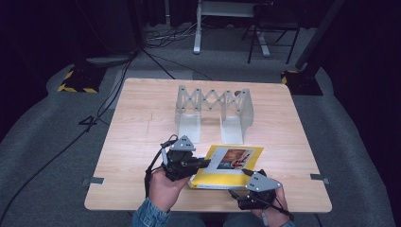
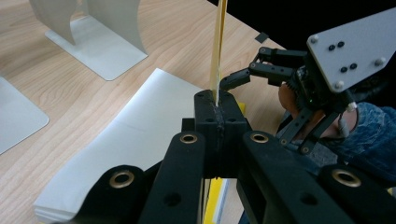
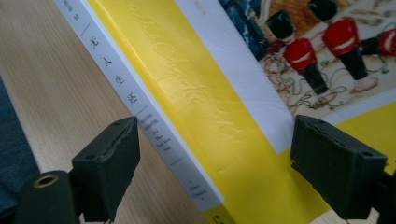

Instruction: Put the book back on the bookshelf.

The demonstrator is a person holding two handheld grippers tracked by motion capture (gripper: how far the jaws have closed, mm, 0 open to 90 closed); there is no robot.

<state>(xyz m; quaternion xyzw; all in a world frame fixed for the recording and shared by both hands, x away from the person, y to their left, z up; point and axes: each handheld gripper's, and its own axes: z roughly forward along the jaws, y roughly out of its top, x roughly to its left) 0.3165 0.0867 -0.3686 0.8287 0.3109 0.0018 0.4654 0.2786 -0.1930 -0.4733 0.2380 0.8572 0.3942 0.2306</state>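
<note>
Yellow book (image 1: 227,166) flat on the bench (image 1: 137,123), near its front edge, just ahead of both hands. Left hand-held gripper (image 1: 201,164) pressed together on the front cover (image 2: 217,46), pinched at its edge and lifted upright off the white page block (image 2: 130,140). Right hand-held gripper (image 3: 215,163) spread wide, one jaw either side of the white spine (image 3: 140,107), touching nothing. Probably the opening or lifting step. Next, likely: closing the right on the spine side to steady or raise the book. Grey expanding rack (image 1: 213,111) behind, apart from the book, empty. Nothing in between.
</note>
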